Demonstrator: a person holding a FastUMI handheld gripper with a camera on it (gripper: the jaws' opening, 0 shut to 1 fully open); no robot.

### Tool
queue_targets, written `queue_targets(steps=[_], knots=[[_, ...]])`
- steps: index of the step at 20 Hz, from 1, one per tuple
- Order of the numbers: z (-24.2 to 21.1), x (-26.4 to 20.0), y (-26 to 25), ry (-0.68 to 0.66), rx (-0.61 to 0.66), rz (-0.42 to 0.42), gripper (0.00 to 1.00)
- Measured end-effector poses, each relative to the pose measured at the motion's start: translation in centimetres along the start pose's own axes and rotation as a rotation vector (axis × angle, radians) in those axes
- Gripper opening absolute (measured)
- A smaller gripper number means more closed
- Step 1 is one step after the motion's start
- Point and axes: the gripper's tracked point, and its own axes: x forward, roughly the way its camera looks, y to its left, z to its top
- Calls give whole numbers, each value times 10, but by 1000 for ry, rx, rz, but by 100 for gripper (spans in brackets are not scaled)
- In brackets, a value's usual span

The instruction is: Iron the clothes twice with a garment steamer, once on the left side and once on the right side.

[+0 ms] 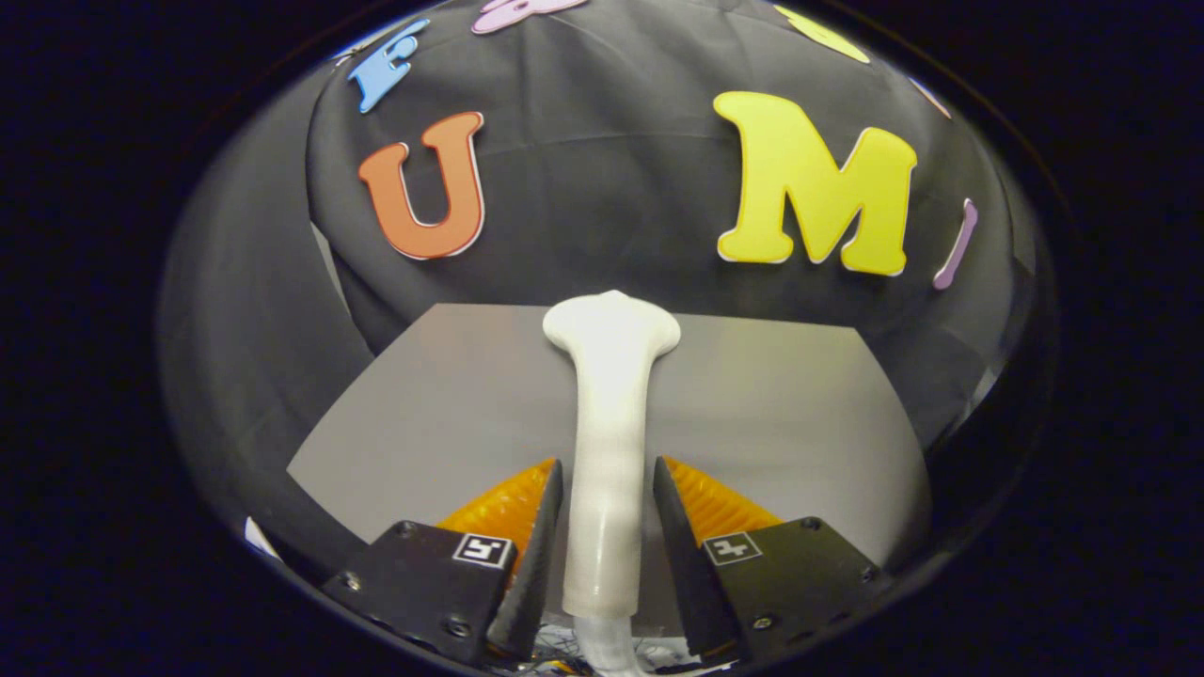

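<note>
A white garment steamer (609,395) runs straight ahead from between my fingers, its slim handle widening into a flat head at the far end. My gripper (607,463) is shut on the handle, one finger pressing on each side. The steamer's head hangs over the far part of a grey table top (771,404). A thin white hose leaves the handle's near end, below the fingers.
The grey table top spreads left and right of the steamer and ends at a straight far edge. Black cloth (602,207) hangs as the booth's wall just beyond that edge and wraps round both sides.
</note>
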Motion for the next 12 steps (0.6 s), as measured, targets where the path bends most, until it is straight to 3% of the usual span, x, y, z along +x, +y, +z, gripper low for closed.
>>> queue_targets(steps=[3, 5, 7, 12], knots=[[-2, 4, -6, 18, 46, -32, 55], [-1, 5, -7, 39, 103, -38, 44], [2, 4, -6, 61, 129, -19, 43], [2, 4, -8, 11, 40, 4, 35]])
